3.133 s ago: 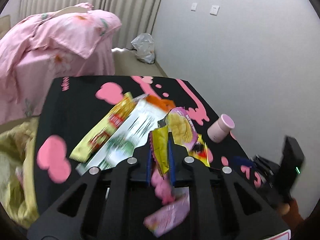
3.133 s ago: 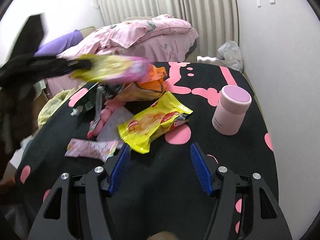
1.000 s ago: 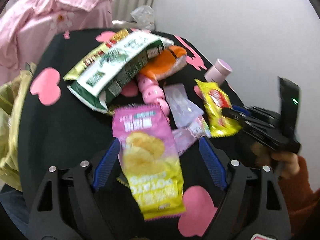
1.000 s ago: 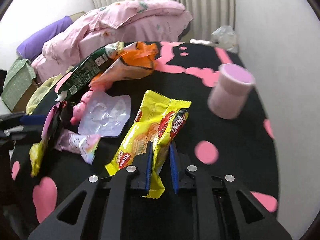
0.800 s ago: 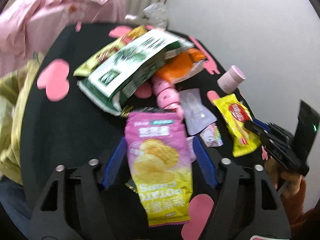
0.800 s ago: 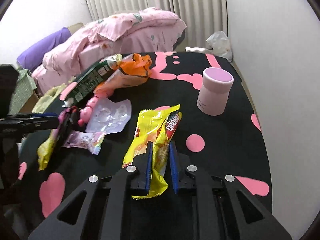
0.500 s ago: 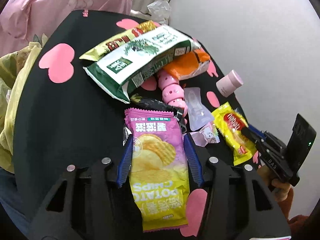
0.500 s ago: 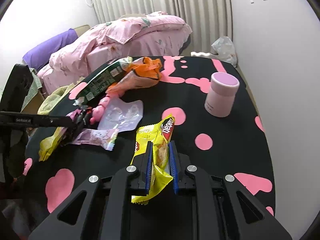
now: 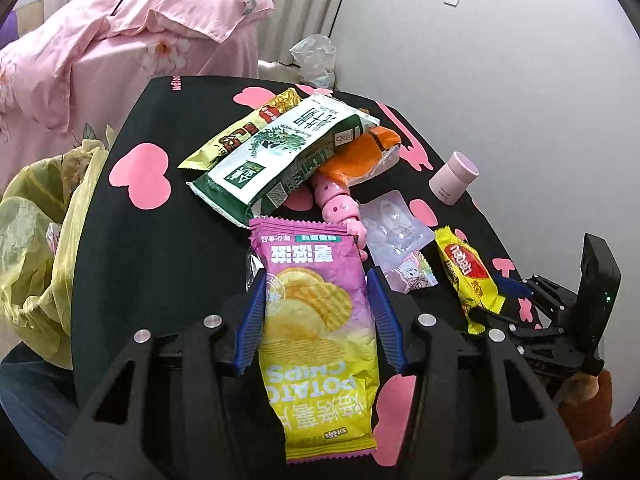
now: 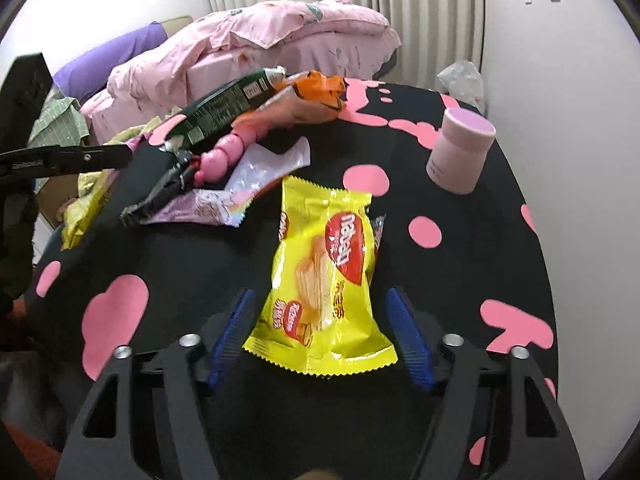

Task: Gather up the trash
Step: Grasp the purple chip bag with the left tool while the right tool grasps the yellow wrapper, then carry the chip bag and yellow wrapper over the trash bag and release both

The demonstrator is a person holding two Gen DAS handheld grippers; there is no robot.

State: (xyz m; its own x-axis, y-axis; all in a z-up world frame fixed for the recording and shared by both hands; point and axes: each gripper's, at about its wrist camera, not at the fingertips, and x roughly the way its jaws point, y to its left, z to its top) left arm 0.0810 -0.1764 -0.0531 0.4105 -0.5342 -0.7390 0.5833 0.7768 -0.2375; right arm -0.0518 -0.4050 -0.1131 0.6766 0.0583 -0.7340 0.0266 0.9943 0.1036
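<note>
While the left gripper [image 9: 316, 320] stands with its jaws spread, the purple and yellow chip bag [image 9: 318, 332] lies flat in the lower centre of its frame, filling the gap between the blue pads, which sit right at the bag's edges. Whether they touch it cannot be told. Across the black table [image 10: 460, 280], the right gripper [image 10: 320, 336] is likewise spread wide, with the yellow wafer packet [image 10: 326, 276] lying loose between its pads, touching neither.
</note>
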